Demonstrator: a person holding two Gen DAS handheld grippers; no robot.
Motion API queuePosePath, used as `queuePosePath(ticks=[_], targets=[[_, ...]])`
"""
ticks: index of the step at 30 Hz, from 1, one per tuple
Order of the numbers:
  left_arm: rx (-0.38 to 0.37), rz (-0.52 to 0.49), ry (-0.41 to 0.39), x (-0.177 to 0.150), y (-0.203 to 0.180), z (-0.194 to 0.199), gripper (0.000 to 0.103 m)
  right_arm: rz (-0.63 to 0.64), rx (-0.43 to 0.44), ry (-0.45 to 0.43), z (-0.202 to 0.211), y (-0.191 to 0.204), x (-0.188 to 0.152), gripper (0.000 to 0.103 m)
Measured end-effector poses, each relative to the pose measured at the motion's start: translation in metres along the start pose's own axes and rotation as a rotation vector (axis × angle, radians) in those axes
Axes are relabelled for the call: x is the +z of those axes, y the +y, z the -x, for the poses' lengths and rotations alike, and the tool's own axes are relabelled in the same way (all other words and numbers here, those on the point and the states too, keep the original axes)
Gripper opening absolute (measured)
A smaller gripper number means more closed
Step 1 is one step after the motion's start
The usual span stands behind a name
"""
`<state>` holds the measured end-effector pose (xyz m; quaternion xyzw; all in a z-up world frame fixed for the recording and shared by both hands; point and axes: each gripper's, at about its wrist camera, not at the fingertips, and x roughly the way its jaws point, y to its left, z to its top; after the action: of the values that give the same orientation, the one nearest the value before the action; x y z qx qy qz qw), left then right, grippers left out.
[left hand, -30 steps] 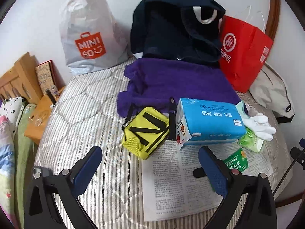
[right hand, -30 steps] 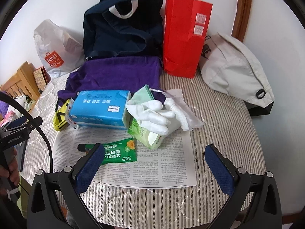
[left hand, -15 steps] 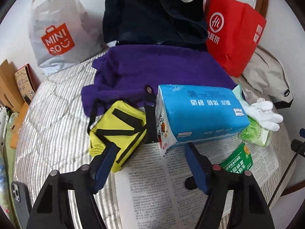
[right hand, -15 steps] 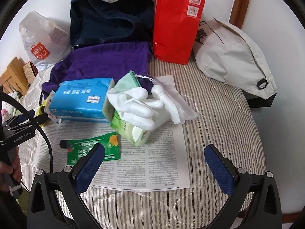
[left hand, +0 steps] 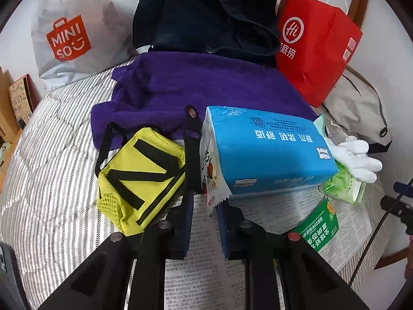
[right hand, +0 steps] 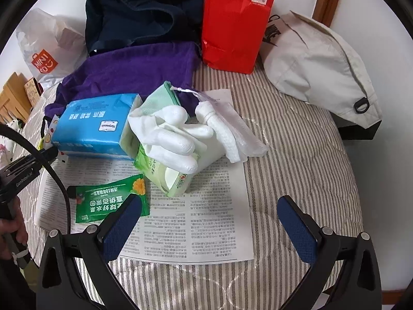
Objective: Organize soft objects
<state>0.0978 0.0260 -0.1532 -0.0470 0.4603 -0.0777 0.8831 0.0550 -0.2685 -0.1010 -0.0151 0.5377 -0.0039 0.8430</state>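
My left gripper [left hand: 204, 204]: jaws closing, narrow gap left, low over the newspaper [left hand: 206, 279]. The crimped white edge of a snack packet [left hand: 210, 178] hangs at the tips; I cannot tell whether the pads press on it.

My right gripper [right hand: 206, 211]: jaws wide apart, nothing between them, hovering above the newspaper.

Soft items on the striped quilt [right hand: 296, 139]:
- Blue tissue pack [left hand: 268, 152], on its side at the far edge of the newspaper, the snack packet against its left end.
- Yellow pouch [left hand: 139, 178] with black straps, just left of the tissue pack, partly on the newspaper.
- Purple towel [left hand: 196, 90], spread behind the pouch and tissue pack.
- White glove [right hand: 173, 137], draped over a pale green tissue pack [right hand: 167, 170] that touches the blue pack's right end.
- White crumpled wipe [right hand: 232, 134], touching the glove on its right.
- Green sachet [right hand: 108, 199], flat on the newspaper, beside my right gripper's left finger.

Along the wall: white shopping bag [left hand: 69, 33], dark blue garment [left hand: 206, 15], red paper bag [left hand: 315, 49], beige bag [right hand: 320, 62].

A hand [right hand: 10, 232] grips the left tool's handle at the edge of the right view.
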Motion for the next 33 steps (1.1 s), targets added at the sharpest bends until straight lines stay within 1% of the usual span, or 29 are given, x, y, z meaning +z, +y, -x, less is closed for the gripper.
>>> queuePosePath(ticks=[3, 5, 8, 11, 16, 18, 20, 24, 27, 30, 33], targets=[[-0.002, 0.004, 0.014, 0.001, 0.0, -0.004, 0.017, 0.01, -0.003, 0.01, -0.004, 0.001, -0.001, 0.103], [0.006, 0.015, 0.006, 0.0, 0.003, -0.001, 0.01, 0.018, -0.003, 0.014, -0.006, 0.002, -0.001, 0.103], [-0.012, 0.045, -0.01, 0.0, 0.008, 0.006, 0.01, 0.023, -0.006, 0.017, -0.007, 0.002, -0.002, 0.103], [-0.013, 0.044, -0.021, 0.004, 0.007, 0.005, 0.01, 0.019, -0.005, 0.023, -0.01, 0.001, -0.001, 0.103], [-0.012, 0.078, -0.004, 0.008, 0.009, -0.006, 0.009, 0.026, -0.001, 0.032, -0.015, 0.003, 0.0, 0.103], [-0.021, 0.074, -0.009, 0.008, 0.01, -0.005, 0.005, 0.032, -0.002, 0.032, -0.015, 0.004, 0.0, 0.103], [-0.039, 0.092, -0.032, 0.007, 0.013, 0.002, 0.005, 0.032, -0.002, 0.031, -0.014, 0.004, 0.0, 0.103], [-0.034, 0.109, -0.056, 0.005, 0.019, 0.017, 0.005, 0.016, 0.008, 0.007, -0.009, 0.0, 0.002, 0.103], [-0.034, 0.117, -0.064, 0.001, 0.023, 0.027, 0.005, 0.003, 0.012, -0.007, -0.007, -0.005, 0.002, 0.103], [-0.018, 0.116, -0.065, -0.003, 0.025, 0.033, 0.005, -0.011, 0.014, -0.026, -0.007, -0.012, 0.003, 0.103], [-0.018, 0.124, -0.064, -0.005, 0.028, 0.036, 0.005, -0.036, 0.021, -0.029, -0.013, -0.02, 0.006, 0.103]])
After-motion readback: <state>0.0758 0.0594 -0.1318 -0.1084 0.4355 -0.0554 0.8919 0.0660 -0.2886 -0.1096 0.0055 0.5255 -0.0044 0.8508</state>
